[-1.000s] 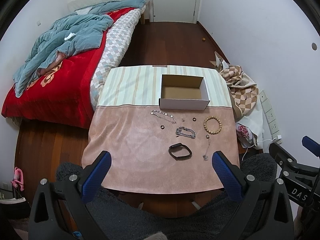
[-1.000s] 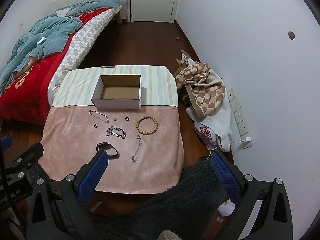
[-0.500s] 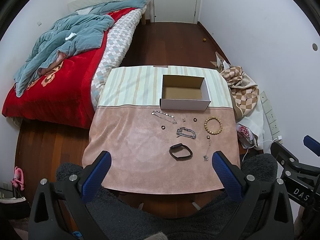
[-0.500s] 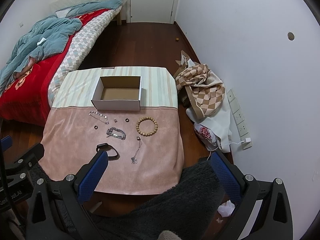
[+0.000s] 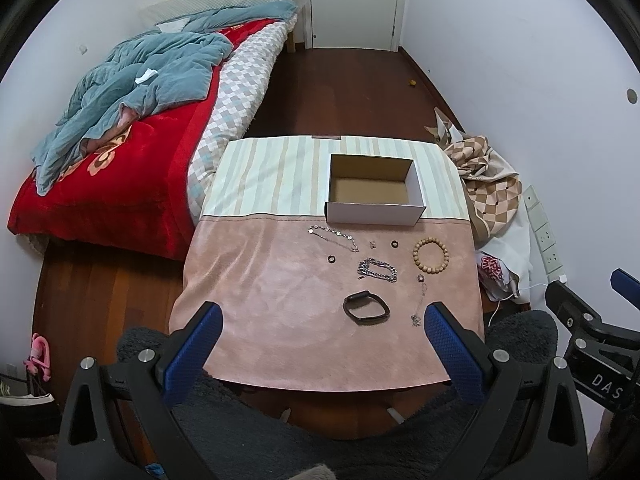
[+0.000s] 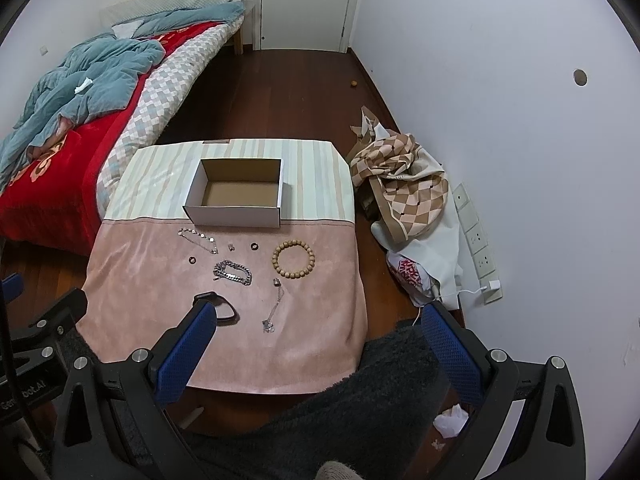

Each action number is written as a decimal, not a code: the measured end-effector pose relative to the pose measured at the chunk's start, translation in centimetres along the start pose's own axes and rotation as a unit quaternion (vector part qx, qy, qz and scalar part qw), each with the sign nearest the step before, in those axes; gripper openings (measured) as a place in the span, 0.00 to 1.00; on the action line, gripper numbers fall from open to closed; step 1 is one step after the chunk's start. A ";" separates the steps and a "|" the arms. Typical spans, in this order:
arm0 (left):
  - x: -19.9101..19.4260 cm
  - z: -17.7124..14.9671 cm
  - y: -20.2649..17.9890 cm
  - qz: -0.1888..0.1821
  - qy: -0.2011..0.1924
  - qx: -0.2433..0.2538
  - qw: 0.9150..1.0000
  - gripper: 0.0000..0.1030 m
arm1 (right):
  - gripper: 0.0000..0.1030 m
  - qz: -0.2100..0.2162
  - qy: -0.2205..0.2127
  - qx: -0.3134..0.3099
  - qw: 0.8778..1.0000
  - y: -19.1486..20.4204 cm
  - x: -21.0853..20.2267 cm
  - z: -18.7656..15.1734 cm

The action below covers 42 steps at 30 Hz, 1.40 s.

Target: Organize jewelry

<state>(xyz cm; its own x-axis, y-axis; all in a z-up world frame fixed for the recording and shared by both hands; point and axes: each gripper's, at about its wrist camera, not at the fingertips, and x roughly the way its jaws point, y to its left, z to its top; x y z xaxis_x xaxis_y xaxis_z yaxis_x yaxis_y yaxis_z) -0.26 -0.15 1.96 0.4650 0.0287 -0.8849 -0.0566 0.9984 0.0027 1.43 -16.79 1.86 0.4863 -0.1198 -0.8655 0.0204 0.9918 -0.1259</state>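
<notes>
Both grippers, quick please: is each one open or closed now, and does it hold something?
Left gripper: open, fingers wide apart, holding nothing.
Right gripper: open, fingers wide apart, holding nothing.

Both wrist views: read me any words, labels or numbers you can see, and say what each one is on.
"DAS": white letters on the black body of the right gripper, cut off at the picture's edge.
"...bot.AI": white letters on the left gripper, with the start too blurred to read.
Red print on the white bag on the floor: unreadable.
The cardboard box shows no text.
</notes>
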 end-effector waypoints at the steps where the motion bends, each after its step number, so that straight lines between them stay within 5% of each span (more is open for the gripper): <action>1: 0.0 0.0 0.0 0.000 -0.001 0.000 1.000 1.00 | 1.00 0.000 0.000 0.000 1.000 0.0 0.0 0.0; 33: 0.3 0.3 -0.4 -0.005 0.003 0.003 1.000 1.00 | 1.00 -0.005 -0.007 0.001 1.000 -0.1 -0.2 0.1; 42: 6.9 1.9 0.7 0.028 0.009 -0.010 1.000 1.00 | 1.00 -0.008 -0.001 0.029 1.000 -1.4 4.0 1.2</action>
<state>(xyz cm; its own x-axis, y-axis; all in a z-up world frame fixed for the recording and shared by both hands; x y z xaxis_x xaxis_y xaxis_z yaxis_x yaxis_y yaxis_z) 4.59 0.83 -3.31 0.4450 0.0839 -0.8916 -0.1002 0.9940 0.0435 4.36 -18.57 -0.87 0.4868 -0.1362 -0.8628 0.0794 0.9906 -0.1116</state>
